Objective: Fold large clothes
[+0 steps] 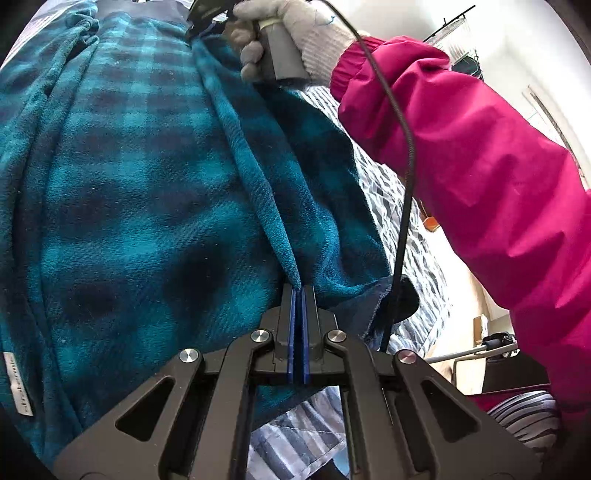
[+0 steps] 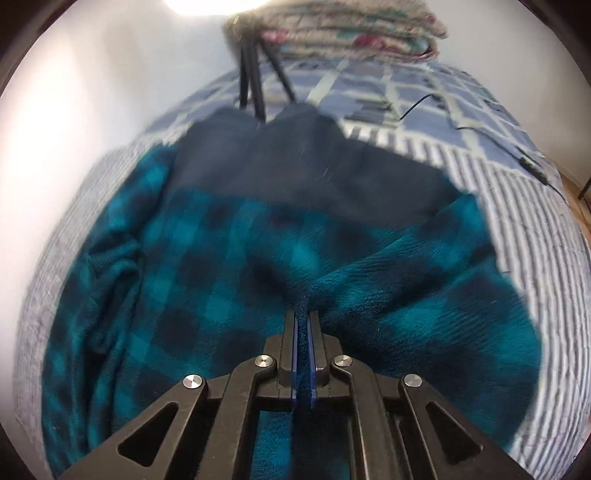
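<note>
A large teal and navy plaid fleece garment (image 1: 140,192) with a dark navy lining lies spread over a bed. My left gripper (image 1: 298,290) is shut on a raised fold of its edge. My right gripper (image 2: 303,314) is shut on another pinch of the same fleece (image 2: 229,280), whose navy lining (image 2: 310,173) lies further away. In the left wrist view the right gripper (image 1: 207,22) shows at the top, held by a gloved hand (image 1: 295,29) in a magenta sleeve (image 1: 480,166), gripping the far end of the same taut edge.
The bed has a blue and grey patchwork quilt (image 2: 424,92) with striped borders. A black tripod (image 2: 255,81) stands at its far end under a stack of folded blankets (image 2: 351,29). Black cables (image 2: 417,105) lie on the quilt. A white wall (image 2: 74,110) is to the left.
</note>
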Demonstrator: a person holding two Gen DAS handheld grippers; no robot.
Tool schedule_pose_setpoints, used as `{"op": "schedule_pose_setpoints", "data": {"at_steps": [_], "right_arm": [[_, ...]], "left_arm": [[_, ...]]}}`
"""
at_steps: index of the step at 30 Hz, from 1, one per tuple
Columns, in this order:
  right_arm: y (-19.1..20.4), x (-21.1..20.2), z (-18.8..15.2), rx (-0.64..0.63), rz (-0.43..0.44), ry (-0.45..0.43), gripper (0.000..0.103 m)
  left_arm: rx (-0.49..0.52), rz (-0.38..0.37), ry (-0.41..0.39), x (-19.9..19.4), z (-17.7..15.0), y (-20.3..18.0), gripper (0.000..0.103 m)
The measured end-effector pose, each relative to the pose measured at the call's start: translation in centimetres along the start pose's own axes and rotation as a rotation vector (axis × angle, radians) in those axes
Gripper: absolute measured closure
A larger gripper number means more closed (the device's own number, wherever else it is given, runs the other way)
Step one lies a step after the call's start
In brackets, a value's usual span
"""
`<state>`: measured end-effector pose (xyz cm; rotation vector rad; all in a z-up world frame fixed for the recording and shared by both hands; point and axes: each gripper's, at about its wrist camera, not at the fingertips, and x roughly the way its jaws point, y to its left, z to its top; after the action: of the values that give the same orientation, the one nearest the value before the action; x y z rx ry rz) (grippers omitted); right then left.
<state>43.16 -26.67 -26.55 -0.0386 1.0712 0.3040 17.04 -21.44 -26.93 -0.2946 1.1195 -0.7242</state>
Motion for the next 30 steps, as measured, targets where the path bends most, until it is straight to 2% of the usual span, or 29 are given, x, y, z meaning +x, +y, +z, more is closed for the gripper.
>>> {"op": "schedule_pose_setpoints", "data": {"at_steps": [3,5,7,9,12,15,18,20,21,25,30], "right_arm": [[-1.3,-2.7,0.1,0.039,0.065,-0.027,0.093],[-2.4,-6.0,-0.3,0.068,0.142,-0.085,0.076],[-3.0,-9.1,-1.2,0.073,0.163,-0.127,0.076],[-4.0,-12.6,-3.1,0.082,0.189,-0.153,0.076],[-4.8,-16.7,-8.2,0.068,0.203,-0.144,0.073],[-5.0,-18.4,-13.2,0.055,0.21,-0.108,0.073],[-5.9,-17.7,-17.1,0.092,0.183,-0.062,0.068],[-7.6,-16.7,-18.5,0.165,0.218,-0.052,0.06],[-8.6,-16.4,-18.9,0.212,0.237,-0.055,0.059],[-12.7,-14.3,-18.6,0.386,0.359,-0.078,0.056],[-14.2,-10.8,-16.6,0.42,0.35,-0.074,0.056]], "left_arm": [[0.0,0.009,-0.001,-0.3,-0.1,0.1,0.103],[0.007,0.019,-0.005,-0.6,-0.3,0.0,0.103],[0.004,0.023,-0.009,-0.8,-0.3,-0.2,0.103],[0.001,0.026,-0.013,-1.1,-0.5,-0.1,0.103],[-0.012,0.037,-0.011,-1.6,-0.5,0.3,0.103],[-0.03,0.034,-0.015,-2.1,-0.1,1.0,0.103],[-0.054,0.047,-0.046,-3.3,0.1,1.1,0.103],[-0.057,0.03,-0.072,-4.1,0.5,0.5,0.103],[-0.042,0.016,-0.086,-4.4,0.7,-0.1,0.103],[0.058,0.005,-0.054,-3.3,1.2,-2.5,0.103],[0.093,0.004,0.04,-0.2,0.7,-3.0,0.103]]}}
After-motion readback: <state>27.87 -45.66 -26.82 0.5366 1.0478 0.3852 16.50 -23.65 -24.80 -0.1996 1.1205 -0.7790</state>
